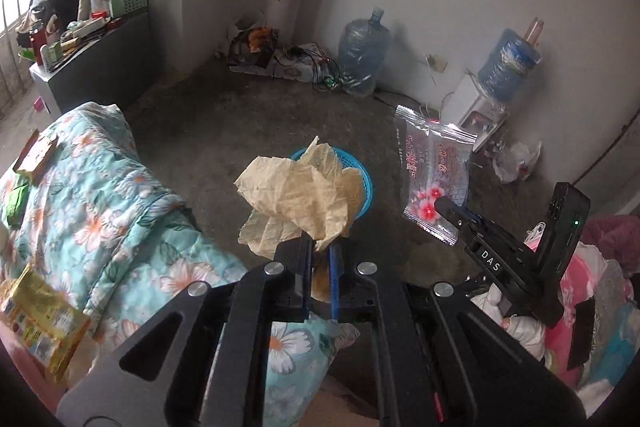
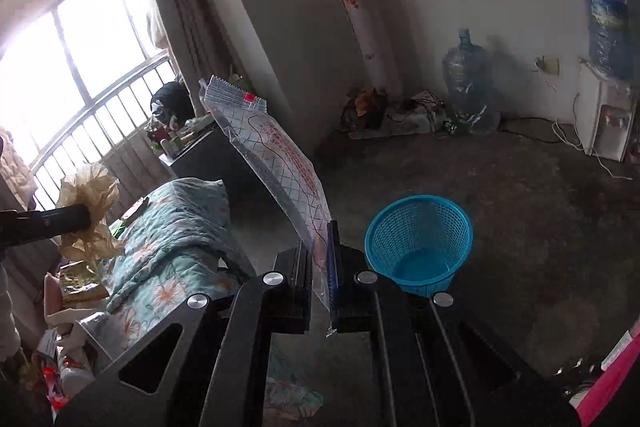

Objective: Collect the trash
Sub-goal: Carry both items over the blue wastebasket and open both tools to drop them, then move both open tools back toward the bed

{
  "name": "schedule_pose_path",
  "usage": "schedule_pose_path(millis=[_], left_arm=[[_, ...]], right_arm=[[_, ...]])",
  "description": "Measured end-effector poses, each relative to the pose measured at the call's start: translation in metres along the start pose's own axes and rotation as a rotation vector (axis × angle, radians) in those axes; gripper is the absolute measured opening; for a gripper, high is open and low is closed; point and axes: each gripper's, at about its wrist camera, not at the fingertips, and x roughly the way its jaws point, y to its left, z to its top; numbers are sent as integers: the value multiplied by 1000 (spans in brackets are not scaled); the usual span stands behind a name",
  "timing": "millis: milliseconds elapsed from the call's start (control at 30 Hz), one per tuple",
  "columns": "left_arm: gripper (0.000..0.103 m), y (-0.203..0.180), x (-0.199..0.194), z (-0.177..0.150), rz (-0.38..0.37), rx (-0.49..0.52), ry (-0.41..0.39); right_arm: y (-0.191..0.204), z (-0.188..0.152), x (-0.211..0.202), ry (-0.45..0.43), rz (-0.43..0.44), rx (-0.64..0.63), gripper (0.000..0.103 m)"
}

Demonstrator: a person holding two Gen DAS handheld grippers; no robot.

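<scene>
From the left wrist view, the left gripper [image 1: 320, 247] has its jaws closed narrow on a crumpled tan paper [image 1: 298, 195], which billows above the fingertips. Behind the paper, toward 12 o'clock, the rim of the blue basket [image 1: 366, 179] peeks out on the concrete floor [image 1: 224, 123]. At 3 o'clock the right gripper [image 1: 440, 205] pinches a clear snack wrapper [image 1: 434, 175] printed with pink flowers. A floral quilt [image 1: 120, 195] on the bed fills 9 o'clock, with a yellow packet [image 1: 40, 323] and a brown packet [image 1: 36, 157] lying on it.

From the right wrist view, the right gripper [image 2: 320, 251] clamps the wrapper's lower edge; the wrapper [image 2: 276, 151] stands up toward 11 o'clock. The basket [image 2: 418, 241] sits just at 2 o'clock, apparently empty. The left gripper [image 2: 86, 219] with its paper [image 2: 90, 207] shows at 9 o'clock.

The step in hand looks like carrying both pieces to the basket. Next, each gripper needs to get over the rim, then open.
</scene>
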Motion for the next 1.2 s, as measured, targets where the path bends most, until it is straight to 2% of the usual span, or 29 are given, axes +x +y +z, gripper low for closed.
schedule_pose_path(millis=[67,200,267,400,467,500,533,633,733,867,967,1067,1100,1167,1200], left_arm=[[5,-9,61,22,-14,40,85],[5,-38,166,45,30,149,188],[5,-47,207,52,31,174,208],[7,-58,268,69,23,153,224],[28,-59,297,78,32,145,236],[56,-61,312,83,79,144,239],[67,-61,321,84,123,136,221],[67,-51,335,85,154,70,199],[67,-40,324,84,113,16,178],[67,-40,291,90,103,65,92],[67,-48,244,95,72,111,17],[67,-55,182,96,26,145,-62],[67,-56,160,94,17,157,-87],[69,-56,111,86,-23,174,-136],[71,-55,88,80,-34,179,-154]], right_arm=[[-33,5,36,61,0,111,7],[-88,14,105,153,-12,245,7],[-110,17,137,203,-4,294,7],[-142,33,197,264,35,374,7],[-161,41,228,300,34,402,9],[-164,46,245,321,21,398,9],[-173,47,260,338,12,410,10],[-194,35,282,367,-21,498,24],[-201,24,281,360,-45,508,25],[-195,20,263,334,-48,471,28],[-180,26,233,274,-35,445,28],[-146,40,190,180,-17,378,29],[-130,45,174,147,-18,343,31],[-96,52,139,66,-8,262,47],[-79,54,121,26,0,218,51]])
